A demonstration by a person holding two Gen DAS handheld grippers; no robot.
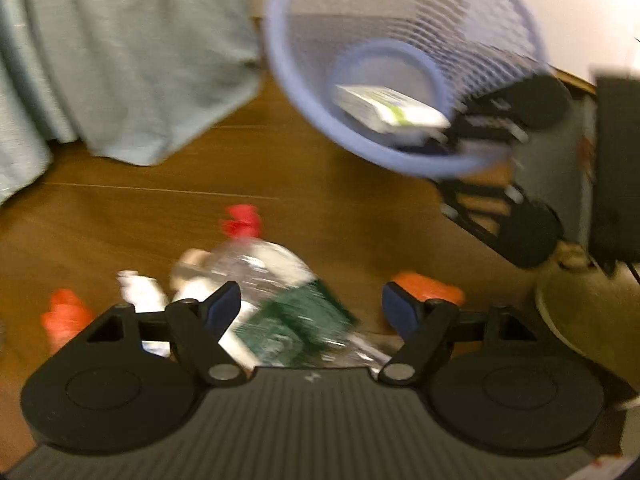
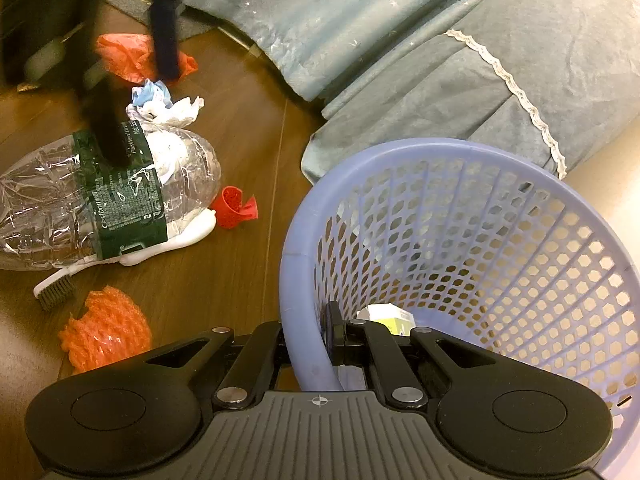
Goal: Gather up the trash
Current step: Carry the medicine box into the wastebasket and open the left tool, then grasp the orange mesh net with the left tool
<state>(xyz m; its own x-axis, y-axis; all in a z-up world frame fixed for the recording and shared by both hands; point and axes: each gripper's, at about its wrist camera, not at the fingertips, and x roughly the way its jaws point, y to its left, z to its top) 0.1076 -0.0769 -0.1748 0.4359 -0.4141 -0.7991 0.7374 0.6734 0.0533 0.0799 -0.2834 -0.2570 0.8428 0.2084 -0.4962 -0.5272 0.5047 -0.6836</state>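
The floor looked like smooth brown wood planks with a low sheen. The basket was matt lilac plastic, perforated. The crushed bottle was clear, glossy, crinkled plastic with a dark green label. The orange net looked coarse and foamy. The bedcover was soft matt blue-grey cloth, lace-trimmed.

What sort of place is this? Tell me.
Probably a bedroom at home: wooden floor, blue-grey bedding with a lace trim hanging to it, and a lilac plastic wastebasket beside scattered litter.

Bottle base cut off at left edge; toothbrush handle hidden beneath.
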